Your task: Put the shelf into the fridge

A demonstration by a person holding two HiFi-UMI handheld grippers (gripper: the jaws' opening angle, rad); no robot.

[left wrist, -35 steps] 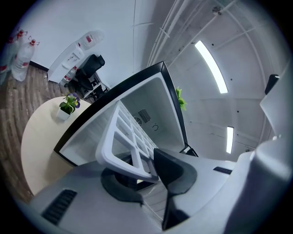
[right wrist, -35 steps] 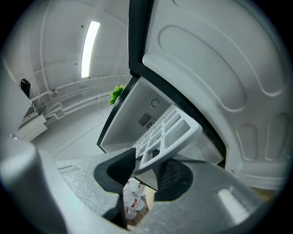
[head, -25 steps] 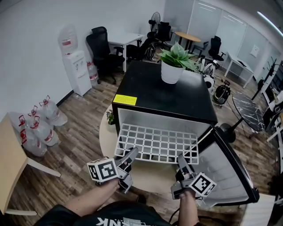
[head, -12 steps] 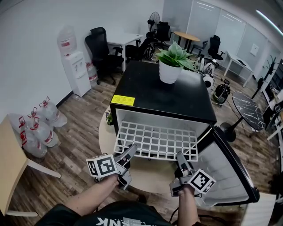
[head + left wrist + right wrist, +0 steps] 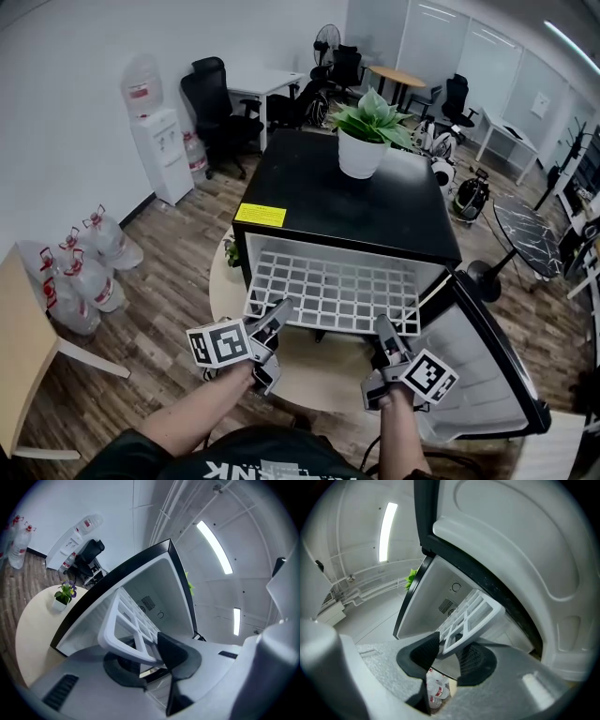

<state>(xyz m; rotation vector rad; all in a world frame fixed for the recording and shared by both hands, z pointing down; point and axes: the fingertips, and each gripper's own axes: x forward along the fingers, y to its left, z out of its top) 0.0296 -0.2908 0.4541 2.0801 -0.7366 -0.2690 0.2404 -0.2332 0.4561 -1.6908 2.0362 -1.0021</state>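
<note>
Shelf halfway home: the white shelf [image 5: 333, 292] sits with its far edge inside the open fridge [image 5: 347, 202] and its near edge jutting out toward the person. The left gripper [image 5: 278, 314] is clamped on the near rim at the left corner, and the right gripper [image 5: 384, 330] pinches the right corner. The shelf's long side lies across the opening, roughly level between both hands, so what remains looks like a straight push ahead, away from the person.
</note>
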